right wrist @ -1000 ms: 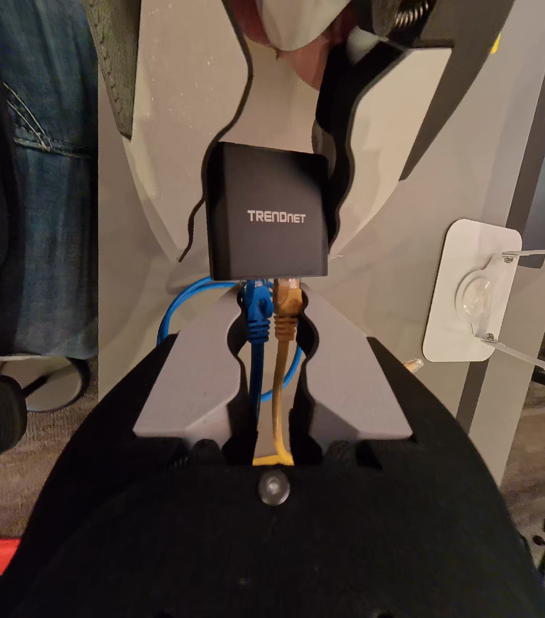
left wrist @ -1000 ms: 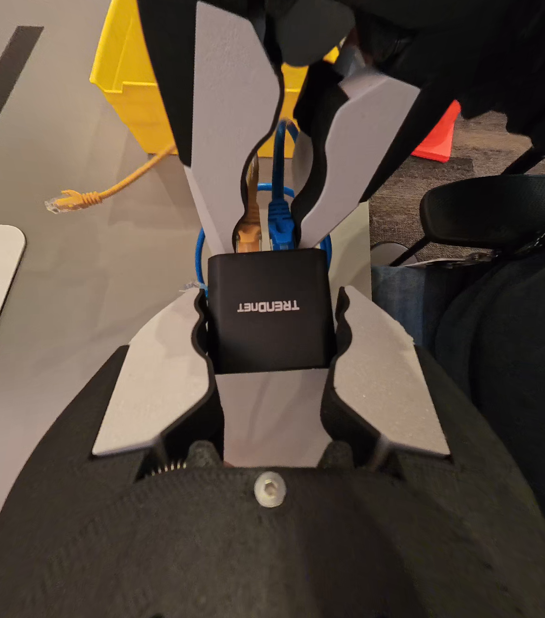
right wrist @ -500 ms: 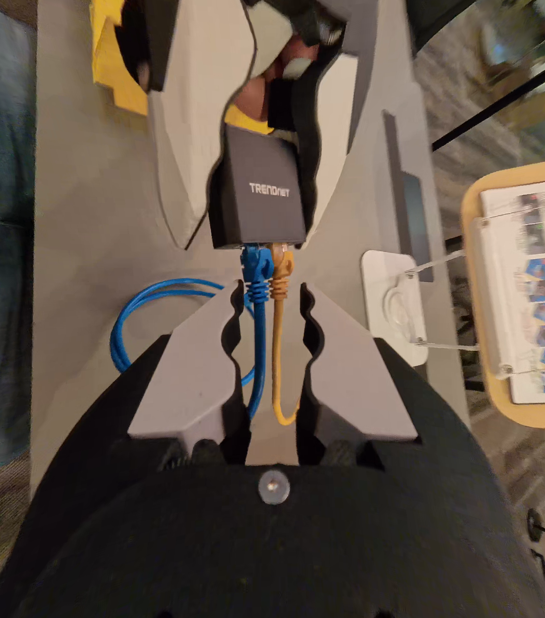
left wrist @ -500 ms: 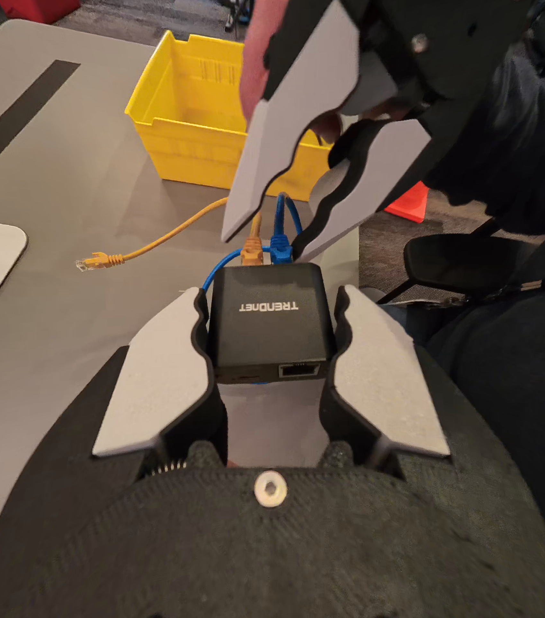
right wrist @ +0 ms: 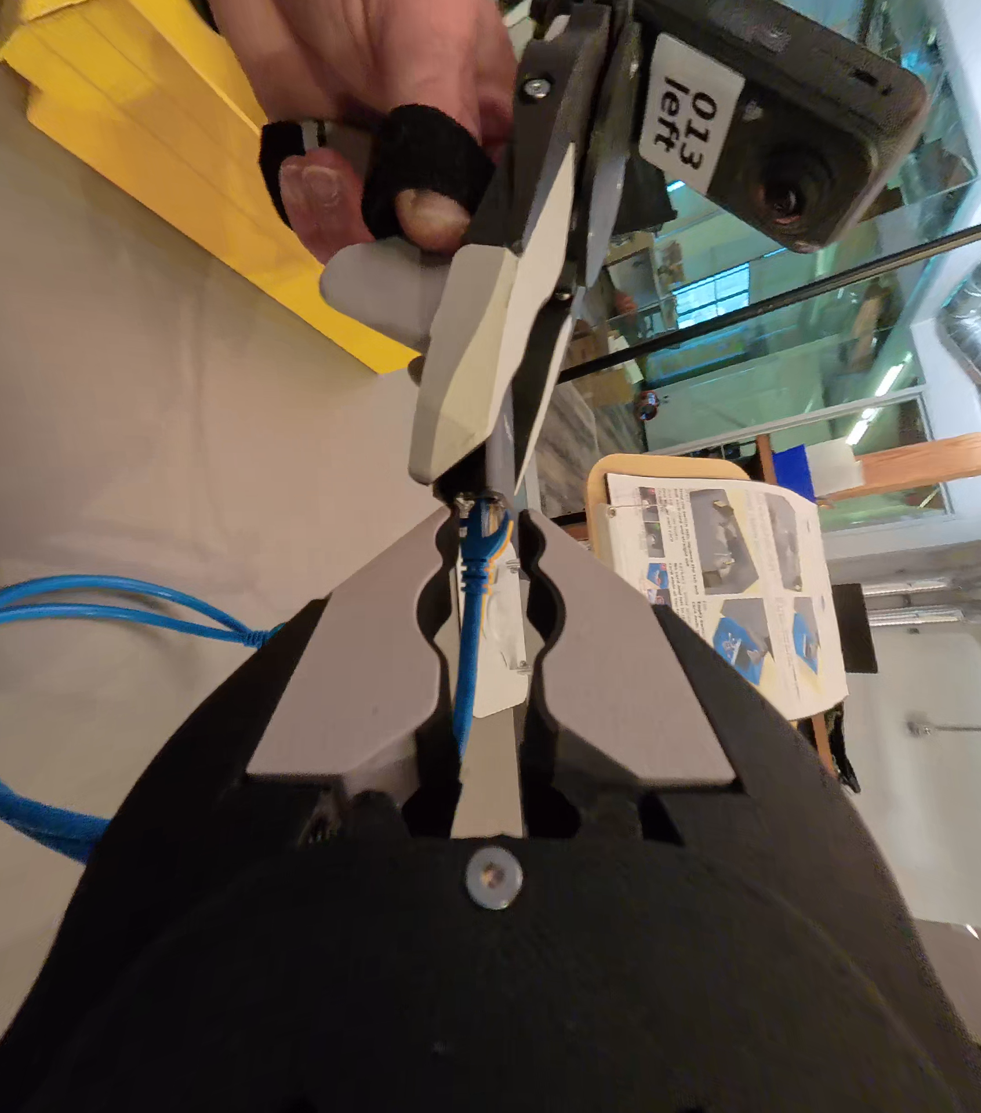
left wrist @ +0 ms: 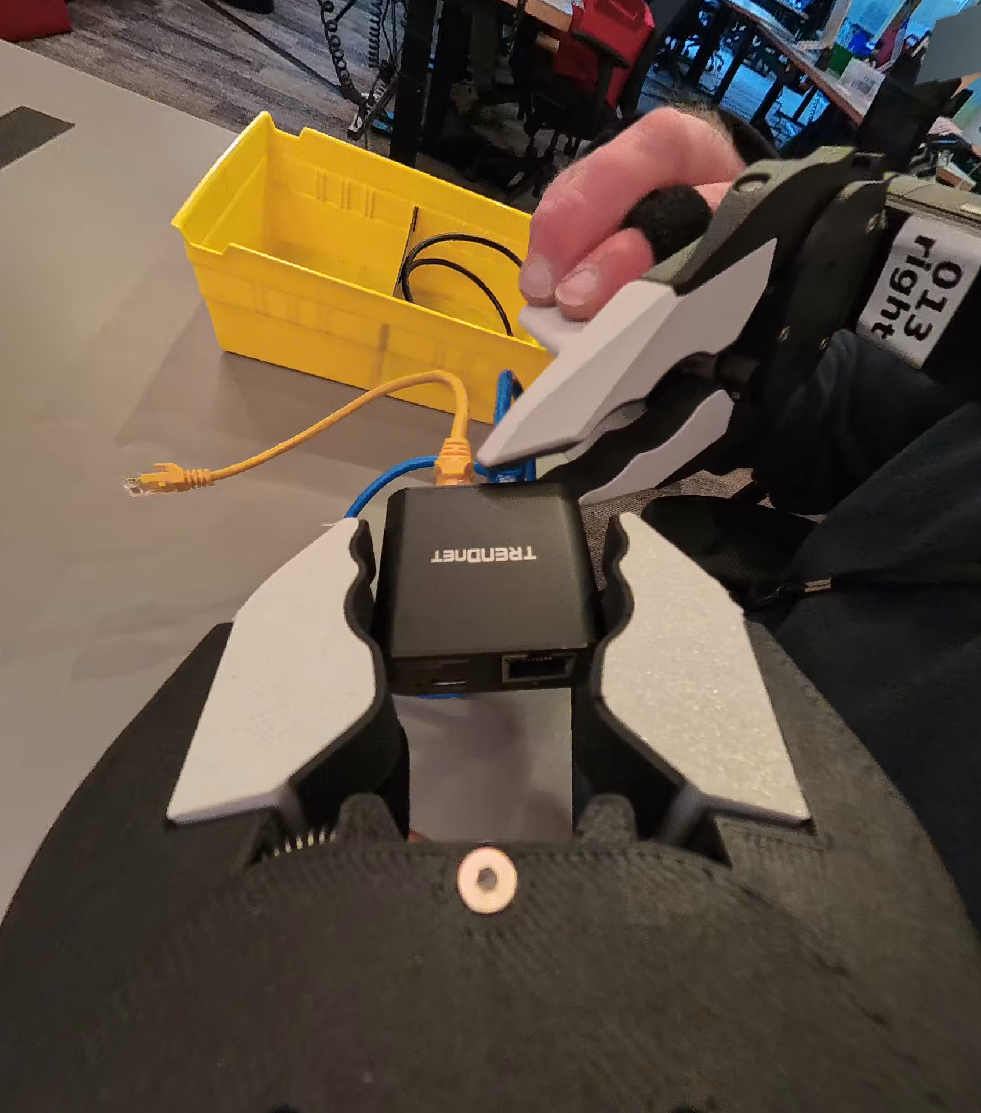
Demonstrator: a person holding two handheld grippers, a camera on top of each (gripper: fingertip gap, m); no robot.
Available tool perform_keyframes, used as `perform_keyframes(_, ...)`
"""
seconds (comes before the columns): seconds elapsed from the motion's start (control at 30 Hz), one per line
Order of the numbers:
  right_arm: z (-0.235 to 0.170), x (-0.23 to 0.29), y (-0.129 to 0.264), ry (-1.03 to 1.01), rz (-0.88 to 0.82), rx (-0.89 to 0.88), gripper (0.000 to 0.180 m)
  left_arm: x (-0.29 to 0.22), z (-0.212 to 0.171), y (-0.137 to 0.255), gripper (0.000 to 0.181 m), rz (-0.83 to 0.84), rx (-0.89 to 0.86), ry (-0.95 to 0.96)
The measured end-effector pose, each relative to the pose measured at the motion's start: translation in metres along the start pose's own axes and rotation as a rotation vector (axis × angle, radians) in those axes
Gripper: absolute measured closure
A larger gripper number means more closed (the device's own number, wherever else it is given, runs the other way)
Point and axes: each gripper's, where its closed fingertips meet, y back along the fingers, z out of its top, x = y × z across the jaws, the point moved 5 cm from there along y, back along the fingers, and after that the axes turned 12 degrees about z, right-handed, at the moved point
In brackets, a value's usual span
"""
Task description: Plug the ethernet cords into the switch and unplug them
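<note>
Now left claw (left wrist: pixel 485 536) clamps switch (left wrist: pixel 485 578); right claw (right wrist: pixel 485 524) parted around blue cord (right wrist: pixel 470 602), not gripping.

Open yellow plastic bin (left wrist: pixel 319 289) w/ coiled black cable (left wrist: pixel 452 271) inside sits on grey tabletop (left wrist: pixel 54 391); printed paper sheet (right wrist: pixel 729 590) nearby.

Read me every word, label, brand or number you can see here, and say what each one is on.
I can't quote writing; here is what bears it.
White brand mark: top of the black switch.
White sticker, black print: on the right gripper.
White sticker, black print: on the left gripper.
Printed sheet on a wooden board: too small to read.
</note>
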Motion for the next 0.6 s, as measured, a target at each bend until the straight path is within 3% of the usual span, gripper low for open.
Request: perform_keyframes(0.6, 0.0059, 0.0034, 0.0023, 0.14, 0.117, 0.123, 0.17, -0.003, -0.0003, -0.0009, 0.108, -0.062, 0.006, 0.057)
